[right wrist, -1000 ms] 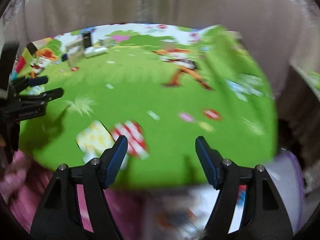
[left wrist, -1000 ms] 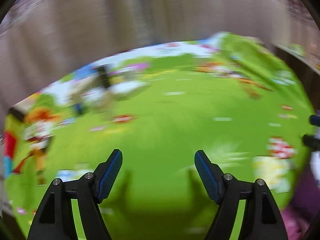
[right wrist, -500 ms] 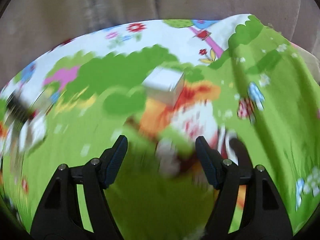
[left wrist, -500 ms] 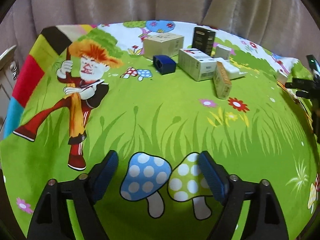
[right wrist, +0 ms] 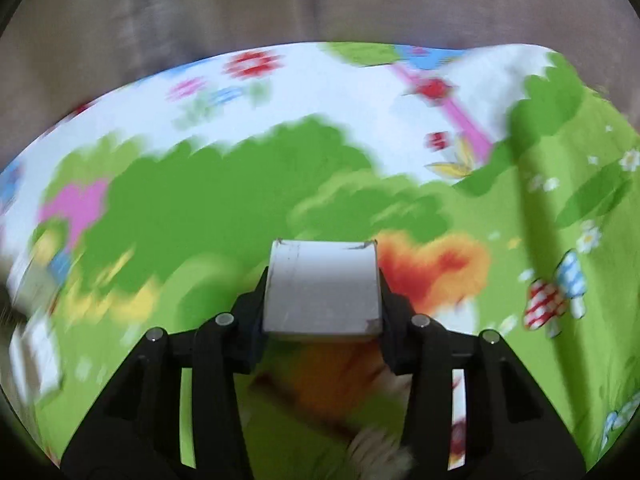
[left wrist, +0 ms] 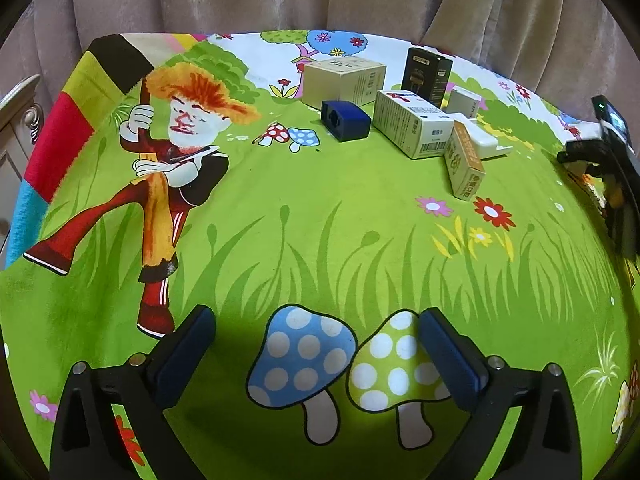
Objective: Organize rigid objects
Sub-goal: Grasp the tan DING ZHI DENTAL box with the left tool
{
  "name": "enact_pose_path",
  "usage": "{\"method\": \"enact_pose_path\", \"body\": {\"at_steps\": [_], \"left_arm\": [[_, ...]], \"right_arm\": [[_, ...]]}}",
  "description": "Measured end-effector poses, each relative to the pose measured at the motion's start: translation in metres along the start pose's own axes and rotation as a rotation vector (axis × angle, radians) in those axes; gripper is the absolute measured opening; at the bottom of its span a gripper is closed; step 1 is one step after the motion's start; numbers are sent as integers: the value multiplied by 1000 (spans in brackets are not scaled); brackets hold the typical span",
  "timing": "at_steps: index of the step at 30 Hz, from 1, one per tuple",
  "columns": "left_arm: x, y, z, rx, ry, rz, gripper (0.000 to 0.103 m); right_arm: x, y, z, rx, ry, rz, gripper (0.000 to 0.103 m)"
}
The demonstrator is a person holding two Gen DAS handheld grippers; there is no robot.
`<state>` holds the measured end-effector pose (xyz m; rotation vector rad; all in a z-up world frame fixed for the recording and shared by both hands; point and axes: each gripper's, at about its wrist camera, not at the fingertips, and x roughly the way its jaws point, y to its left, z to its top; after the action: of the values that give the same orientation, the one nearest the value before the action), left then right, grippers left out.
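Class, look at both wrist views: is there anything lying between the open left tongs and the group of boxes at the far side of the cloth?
Nothing visible does. Only bare printed cloth lies between the left tongs and the boxes. The right tongs already grip a white box.

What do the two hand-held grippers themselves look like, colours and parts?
The left hand-held gripper has a black, angular plastic frame with triangular cut-outs, silver round bolt heads at the joints, and flat dark blue pads on its two fingers. The right hand-held gripper has the same black frame and silver bolts; its pads are mostly hidden. No cables, sleeves or readable markings show.
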<state>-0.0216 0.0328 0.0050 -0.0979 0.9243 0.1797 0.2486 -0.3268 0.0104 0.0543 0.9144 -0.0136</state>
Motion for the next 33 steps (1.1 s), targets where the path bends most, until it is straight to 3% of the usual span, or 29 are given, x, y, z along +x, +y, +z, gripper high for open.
{"method": "enact_pose_path", "body": {"at_steps": [4,8,12,15,17,19,20,23,28,32,33], "left_arm": [[3,-5,6,2,26,-2,103],[17,-35,26,84,61,-55,103],[45,-78,62,162,33,-81,103],[67,-103,90,179,17,-99,99],[72,-111,101,166,3,-123,81],[65,-116,100,173,-5,-137,28],[60,-117,96,182,-1,-143,17],[34,-102,61,163,-16,-180,16],[-7,-63,5,130,-26,-137,17],[-15,-51,-7,138,-51,-94,20],[-14,-49,-6,133,-56,-91,28]], "right_arm": [[-50,35,-66,-223,-16,145,49],[-95,61,-130,-346,-43,232,49],[-114,77,-158,-373,-67,229,49],[-110,75,-154,-354,-57,248,51],[-101,70,-146,-341,-54,260,51],[-100,70,-146,-349,-56,251,50],[-100,70,-146,-351,-57,248,50],[-98,69,-145,-348,-56,252,50],[-99,69,-146,-350,-58,250,50],[-99,70,-146,-351,-58,248,50],[-99,70,-146,-351,-58,248,50]]}}
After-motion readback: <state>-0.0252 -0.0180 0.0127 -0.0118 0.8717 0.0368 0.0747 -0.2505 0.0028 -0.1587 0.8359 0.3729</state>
